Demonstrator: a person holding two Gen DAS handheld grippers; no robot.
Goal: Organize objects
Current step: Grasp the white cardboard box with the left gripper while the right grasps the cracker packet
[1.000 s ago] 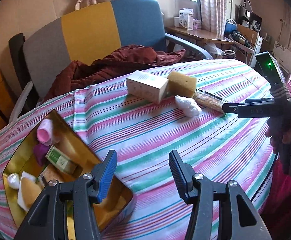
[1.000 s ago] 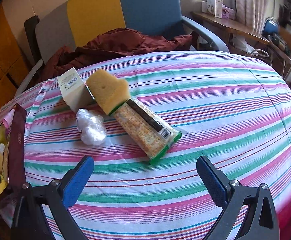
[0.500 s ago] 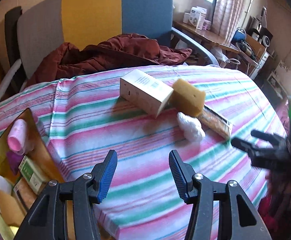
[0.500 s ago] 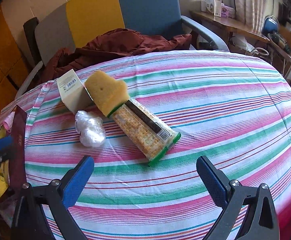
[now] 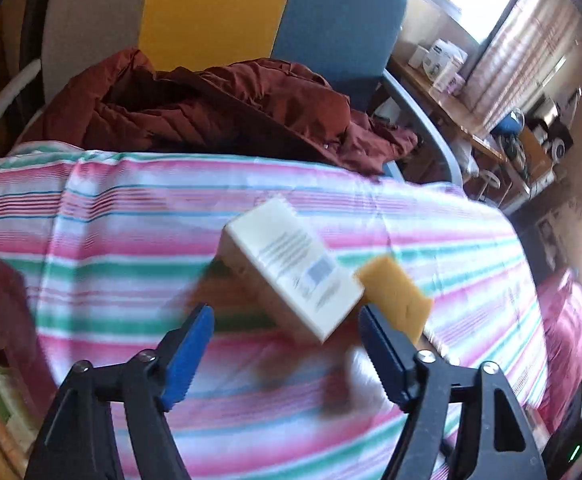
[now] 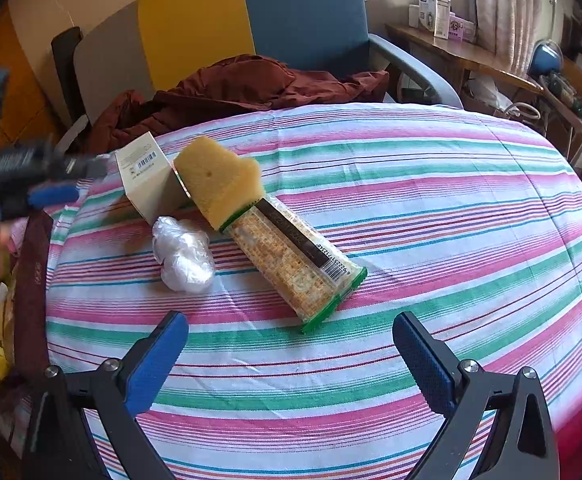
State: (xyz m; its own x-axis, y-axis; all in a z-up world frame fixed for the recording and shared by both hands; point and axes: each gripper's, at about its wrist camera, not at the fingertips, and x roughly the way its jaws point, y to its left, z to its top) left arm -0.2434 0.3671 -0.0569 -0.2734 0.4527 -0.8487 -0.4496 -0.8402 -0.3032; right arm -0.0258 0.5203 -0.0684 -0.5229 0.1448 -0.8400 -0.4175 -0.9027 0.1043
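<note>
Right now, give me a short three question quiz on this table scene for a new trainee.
1. True or false: the yellow sponge lies partly on the cracker pack.
2. Which item lies nearest the white box? A) crumpled plastic wrap B) red jacket C) blue lamp
3. Fill in: the right gripper holds ____, its jaws standing wide apart over the striped tablecloth.

Key: 1 true; 2 A; 3 nothing.
</note>
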